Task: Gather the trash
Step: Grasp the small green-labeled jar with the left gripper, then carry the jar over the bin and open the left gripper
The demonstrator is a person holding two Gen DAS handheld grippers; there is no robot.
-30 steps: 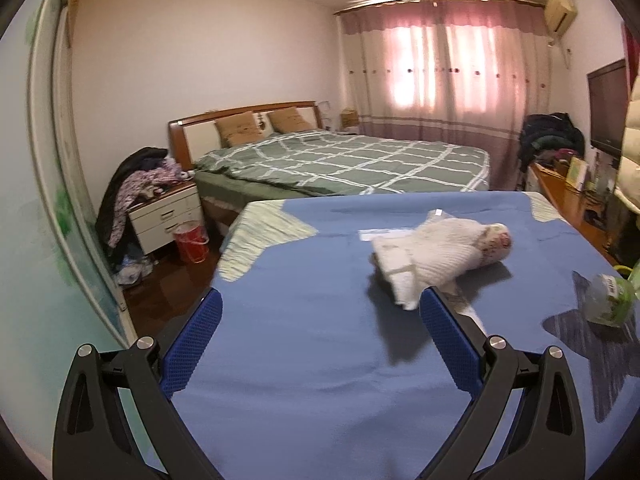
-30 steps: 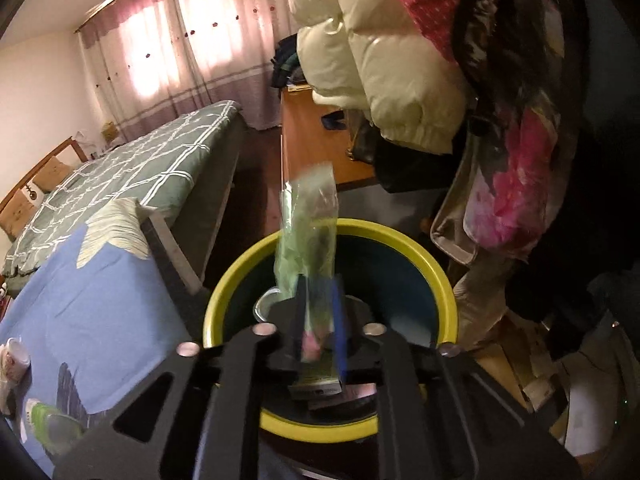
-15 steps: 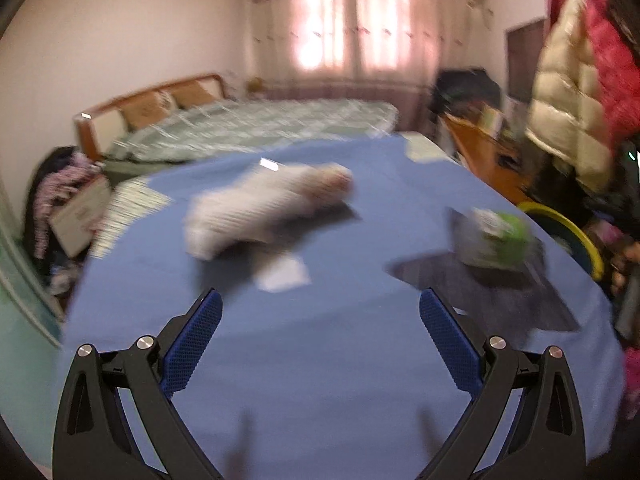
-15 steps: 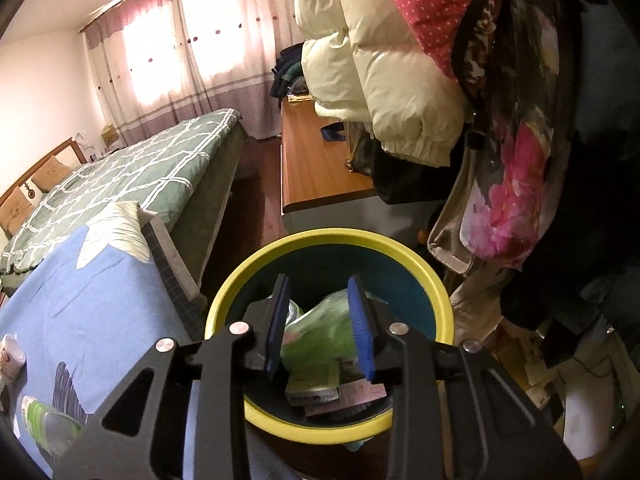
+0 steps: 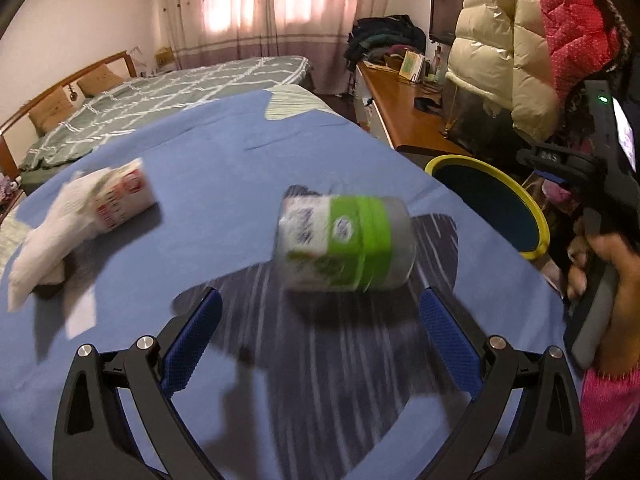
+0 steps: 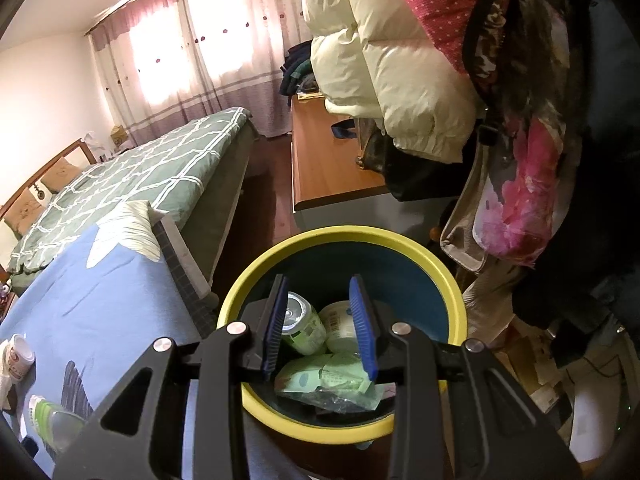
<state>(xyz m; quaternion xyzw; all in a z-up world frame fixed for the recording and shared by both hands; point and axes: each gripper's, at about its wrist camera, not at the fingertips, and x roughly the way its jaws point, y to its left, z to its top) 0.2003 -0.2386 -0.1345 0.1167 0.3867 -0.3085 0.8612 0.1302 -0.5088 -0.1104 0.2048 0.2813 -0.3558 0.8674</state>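
A crushed clear plastic bottle with a green label lies on the blue bed cover, just ahead of my open, empty left gripper. A red-and-white paper cup wrapped in white tissue lies to its left. My right gripper is open and empty over the yellow-rimmed trash bin, which holds a green wrapper, a can and a white cup. The bin also shows in the left wrist view. The bottle and cup also show at the right wrist view's lower left.
A second bed with a green checked cover lies beyond. A wooden desk runs along the right wall. Puffy coats hang above the bin. A person's hand holds the right gripper beside the bed edge.
My right gripper opened and let the green wrapper fall into the bin. My left gripper swung right from the tissue-wrapped cup and came close to the bottle.
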